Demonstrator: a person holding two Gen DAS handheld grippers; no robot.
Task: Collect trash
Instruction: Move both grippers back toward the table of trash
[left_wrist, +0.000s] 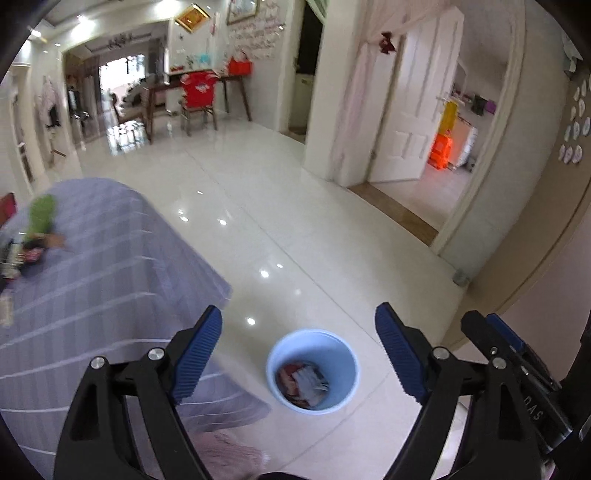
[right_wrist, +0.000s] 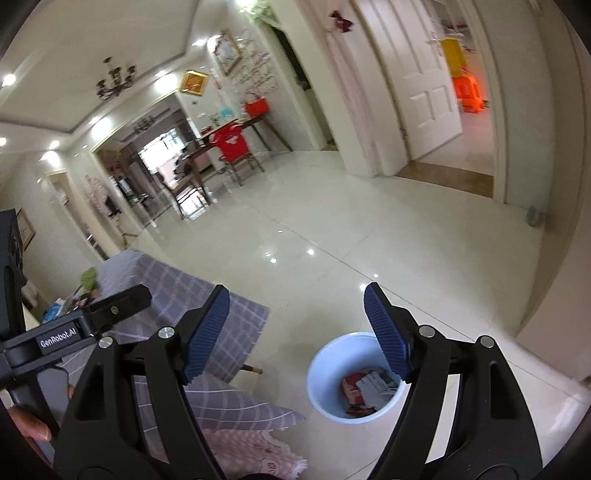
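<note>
A pale blue bin (left_wrist: 345, 365) stands on the glossy tile floor beside the table. Red and white wrappers (left_wrist: 303, 384) lie at its bottom. My left gripper (left_wrist: 299, 314) hangs above the bin, open, with nothing between its blue pads. In the right wrist view the same bin (right_wrist: 332, 362) sits low, partly behind the right finger, with the wrappers (right_wrist: 365, 391) inside. My right gripper (right_wrist: 297, 291) is also open and empty, above the bin and a little to its left. A hand (right_wrist: 29, 424) holds the left gripper's black body (right_wrist: 74, 328) at the left edge.
A table under a grey-lilac checked cloth (left_wrist: 92, 295) fills the left, with a green item (left_wrist: 40, 218) and small packets (left_wrist: 22, 254) on it. A pink cloth (right_wrist: 251, 454) hangs low below it. An open white door (left_wrist: 406, 122), a dining table and a chair with a red shirt (left_wrist: 197, 90) stand farther off.
</note>
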